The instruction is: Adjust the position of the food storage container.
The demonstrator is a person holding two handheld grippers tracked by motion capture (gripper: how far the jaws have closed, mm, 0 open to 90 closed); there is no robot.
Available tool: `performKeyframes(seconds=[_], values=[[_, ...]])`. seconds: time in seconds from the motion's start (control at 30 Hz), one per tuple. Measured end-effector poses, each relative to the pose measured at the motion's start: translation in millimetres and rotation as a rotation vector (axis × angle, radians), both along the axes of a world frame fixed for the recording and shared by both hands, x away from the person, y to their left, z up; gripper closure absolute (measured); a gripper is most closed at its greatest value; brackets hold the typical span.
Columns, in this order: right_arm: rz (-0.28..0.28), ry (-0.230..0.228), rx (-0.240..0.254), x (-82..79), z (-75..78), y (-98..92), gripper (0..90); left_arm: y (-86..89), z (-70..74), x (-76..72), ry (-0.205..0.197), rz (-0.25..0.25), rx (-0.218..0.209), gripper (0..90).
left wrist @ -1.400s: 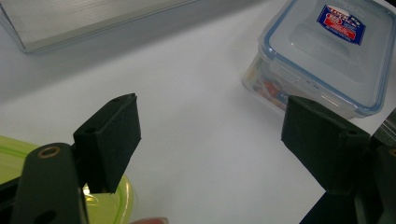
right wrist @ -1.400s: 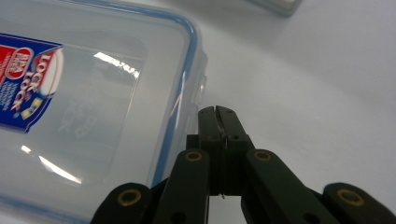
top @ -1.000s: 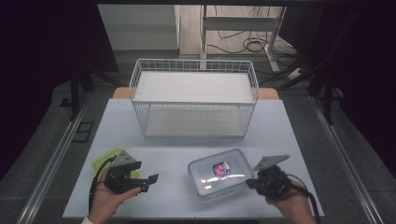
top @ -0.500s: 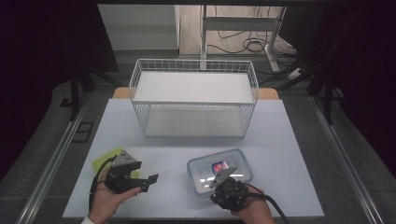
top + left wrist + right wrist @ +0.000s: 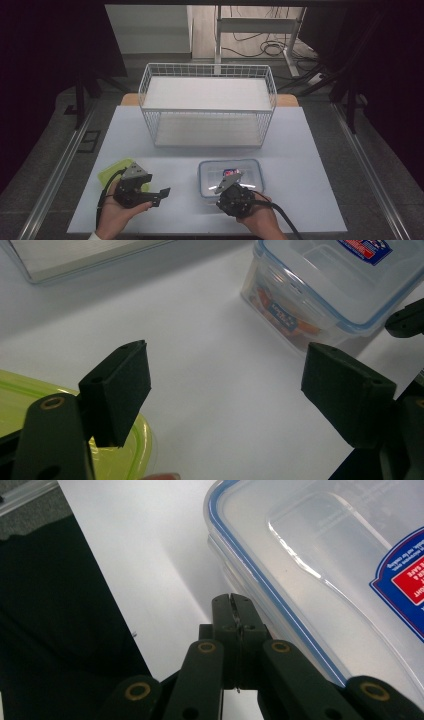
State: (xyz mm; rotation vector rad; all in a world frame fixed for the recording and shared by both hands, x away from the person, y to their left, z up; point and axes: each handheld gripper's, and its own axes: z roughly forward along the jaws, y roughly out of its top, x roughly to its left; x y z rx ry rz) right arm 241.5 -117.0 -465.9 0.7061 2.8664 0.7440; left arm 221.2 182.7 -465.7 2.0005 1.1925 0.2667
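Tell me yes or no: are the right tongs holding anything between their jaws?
No. In the right gripper view the right tongs are shut with jaws pressed together on nothing, beside the clear lidded container.

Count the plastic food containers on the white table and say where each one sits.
2. The clear container with a blue-sealed lid sits near the front, right of centre; the yellow-green container lies at front left, partly hidden by the left gripper.

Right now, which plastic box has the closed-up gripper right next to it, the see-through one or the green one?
The see-through box with the blue-edged lid. The right gripper, jaws pressed together, sits at its near edge. The yellow-green box lies by the left gripper, whose jaws are wide open.
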Motion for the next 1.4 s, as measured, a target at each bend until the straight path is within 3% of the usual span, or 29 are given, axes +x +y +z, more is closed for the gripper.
performKeyframes(seconds=[0.07,0.1,0.13,0.17,0.2,0.3,0.37,0.4,0.43,0.47,0.5,0.6,0.67,0.7,0.9,1.03,1.4], values=[[-0.001,-0.004,0.006,-0.4,-0.1,0.1,89.4,-0.1,0.5,-0.3,-0.001,0.0,-0.001,19.2],[0.004,-0.003,0.036,-2.3,2.5,-2.5,89.4,0.2,1.1,0.1,-0.003,-0.002,-0.003,19.2],[0.004,-0.003,0.036,-2.3,2.5,-2.5,89.4,0.2,1.1,0.1,-0.003,-0.002,-0.003,19.1],[0.006,-0.007,0.066,-5.4,10.9,-9.7,89.4,0.2,1.7,0.4,-0.002,0.001,-0.013,19.0],[0.006,-0.007,0.066,-5.4,10.9,-9.7,89.4,0.2,1.7,0.4,-0.002,0.001,-0.013,18.9],[-0.066,-0.068,0.13,-5.6,36.6,-42.5,89.4,-0.5,3.6,0.1,0.0,0.0,-0.029,18.7],[-0.131,-0.086,0.159,-2.1,46.3,-64.2,89.4,-1.9,3.7,-0.6,0.002,0.003,-0.037,18.5],[-0.131,-0.086,0.159,-2.1,46.3,-64.2,89.4,-1.9,3.7,-0.6,0.002,0.003,-0.037,18.3],[-0.194,-0.095,0.179,2.8,50.9,-85.7,89.4,-3.0,3.5,-1.0,0.004,0.004,-0.039,18.2],[-0.194,-0.095,0.179,2.8,50.9,-85.7,89.4,-3.9,3.4,-1.2,0.006,0.003,-0.04,18.2],[-0.256,-0.1,0.19,9.8,50.2,-106.1,89.4,-5.9,3.7,-1.4,0.008,0.003,-0.039,18.0],[-0.352,-0.079,0.194,21.8,40.6,-131.9,89.4,-8.1,3.9,-1.2,0.008,0.0,-0.038,17.9],[-0.376,-0.076,0.179,25.8,35.0,-137.9,89.4,-10.4,3.6,-0.3,0.009,0.001,-0.035,17.9],[-0.416,-0.064,0.137,32.3,21.9,-145.0,89.4,-12.2,2.6,0.9,0.013,-0.001,-0.031,17.8],[-0.411,-0.032,0.076,41.0,-1.3,-140.6,89.4,-13.1,-0.8,2.0,0.025,0.003,-0.023,17.9],[-0.404,-0.071,0.033,39.9,-1.5,-131.2,89.4,-9.9,-0.3,1.5,0.027,0.016,-0.028,17.9],[-0.369,-0.089,0.049,42.4,-4.7,-109.8,89.4,-7.5,-0.6,2.2,0.028,0.024,-0.029,17.9]])
